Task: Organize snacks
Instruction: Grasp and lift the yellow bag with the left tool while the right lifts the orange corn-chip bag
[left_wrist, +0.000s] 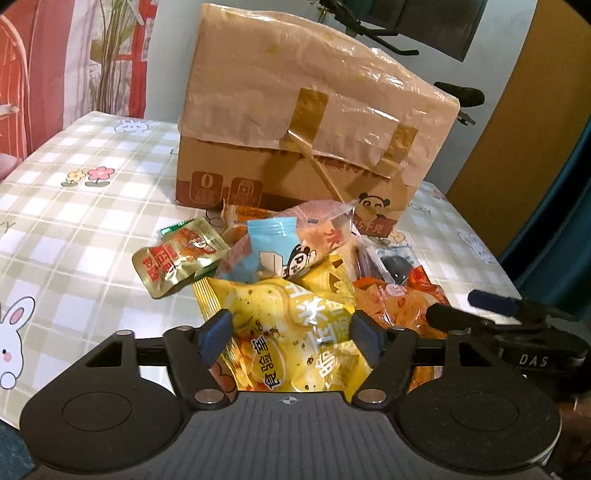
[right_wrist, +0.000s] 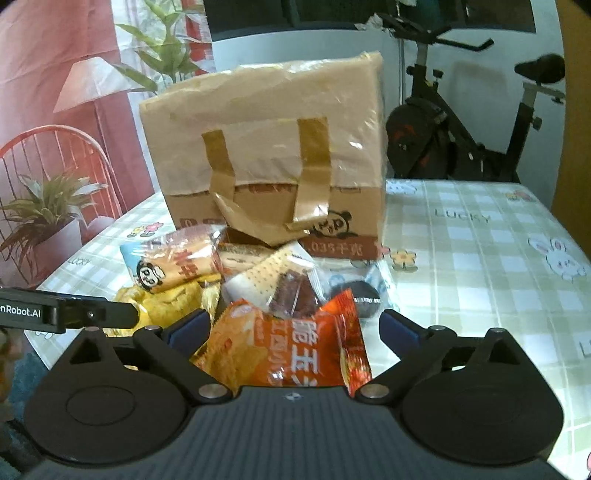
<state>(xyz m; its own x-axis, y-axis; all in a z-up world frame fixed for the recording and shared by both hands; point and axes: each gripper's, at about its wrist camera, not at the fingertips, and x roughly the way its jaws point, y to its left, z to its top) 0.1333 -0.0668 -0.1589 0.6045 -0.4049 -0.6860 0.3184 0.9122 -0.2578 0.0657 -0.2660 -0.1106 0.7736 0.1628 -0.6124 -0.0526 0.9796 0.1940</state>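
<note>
A heap of snack packets lies on the checked tablecloth in front of a taped cardboard box (left_wrist: 306, 122), which also shows in the right wrist view (right_wrist: 273, 147). My left gripper (left_wrist: 291, 332) is open, its fingers on either side of a yellow chip bag (left_wrist: 295, 325). My right gripper (right_wrist: 295, 332) is open, its fingers on either side of an orange chip bag (right_wrist: 295, 343). Behind them lie a blue panda packet (left_wrist: 273, 251), a gold packet (left_wrist: 173, 262), a cracker packet (right_wrist: 266, 277) and a dark round sweet (right_wrist: 364, 295).
The table (right_wrist: 480, 266) carries a green checked cloth with rabbits. The right gripper shows at the right in the left wrist view (left_wrist: 517, 332). An exercise bike (right_wrist: 461, 129) stands behind the table. A red chair (right_wrist: 55, 155) and plants stand at the left.
</note>
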